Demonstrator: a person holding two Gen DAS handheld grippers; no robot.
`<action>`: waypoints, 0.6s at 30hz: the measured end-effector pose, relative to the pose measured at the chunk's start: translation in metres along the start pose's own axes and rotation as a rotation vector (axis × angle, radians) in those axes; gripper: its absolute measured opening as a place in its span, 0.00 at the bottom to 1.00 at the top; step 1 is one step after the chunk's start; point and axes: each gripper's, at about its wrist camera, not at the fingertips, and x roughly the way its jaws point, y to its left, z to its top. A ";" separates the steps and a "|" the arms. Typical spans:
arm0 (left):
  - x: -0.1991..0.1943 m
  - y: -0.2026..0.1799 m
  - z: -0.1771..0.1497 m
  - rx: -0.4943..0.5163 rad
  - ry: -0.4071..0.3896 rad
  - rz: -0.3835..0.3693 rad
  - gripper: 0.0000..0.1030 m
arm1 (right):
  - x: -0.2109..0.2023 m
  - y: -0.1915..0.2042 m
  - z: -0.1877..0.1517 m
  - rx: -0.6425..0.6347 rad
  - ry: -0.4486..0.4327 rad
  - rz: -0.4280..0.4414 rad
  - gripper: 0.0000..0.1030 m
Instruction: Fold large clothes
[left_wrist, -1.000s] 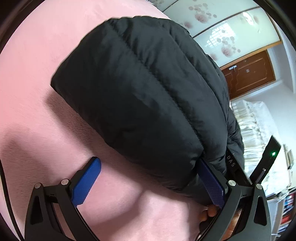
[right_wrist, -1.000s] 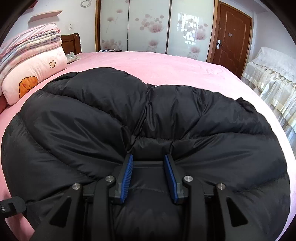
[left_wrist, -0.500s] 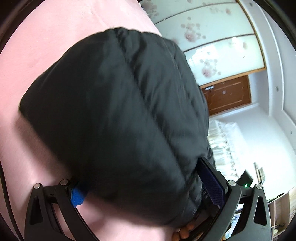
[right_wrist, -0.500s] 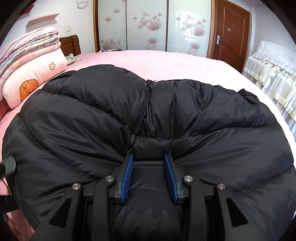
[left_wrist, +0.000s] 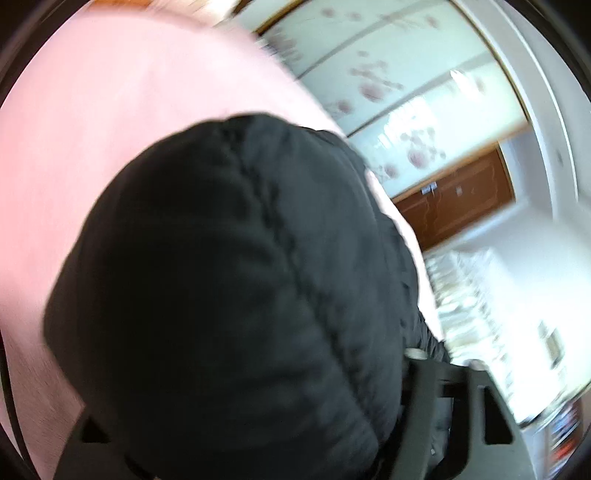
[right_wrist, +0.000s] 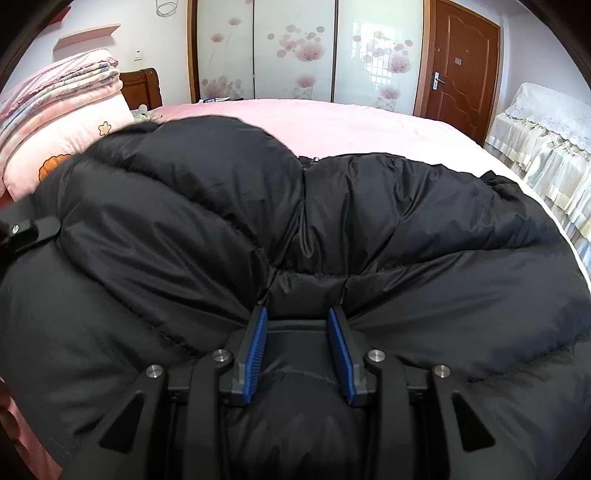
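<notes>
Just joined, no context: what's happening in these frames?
A person with a tool in each hand is folding a black puffer jacket on a pink bed. The right tool is clamped on a bunched ridge of the jacket's near edge. The left view is blurred: a padded flap of the jacket fills it, hiding the left tool's fingers, so its grip is unclear.

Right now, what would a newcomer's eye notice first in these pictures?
A puffy black down jacket fills both views, spread on the pink bed. The right gripper pinches a fold of it near the bottom centre. Folded pink quilts are stacked at the far left.
</notes>
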 end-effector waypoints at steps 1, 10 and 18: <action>-0.002 -0.016 -0.002 0.067 -0.015 0.019 0.43 | 0.001 0.000 0.000 0.003 0.002 0.001 0.34; -0.014 -0.166 -0.069 0.609 -0.029 -0.075 0.33 | 0.008 -0.023 -0.003 0.096 0.017 0.085 0.33; -0.005 -0.205 -0.094 0.704 -0.029 -0.028 0.31 | 0.004 -0.042 0.006 0.118 0.085 0.172 0.32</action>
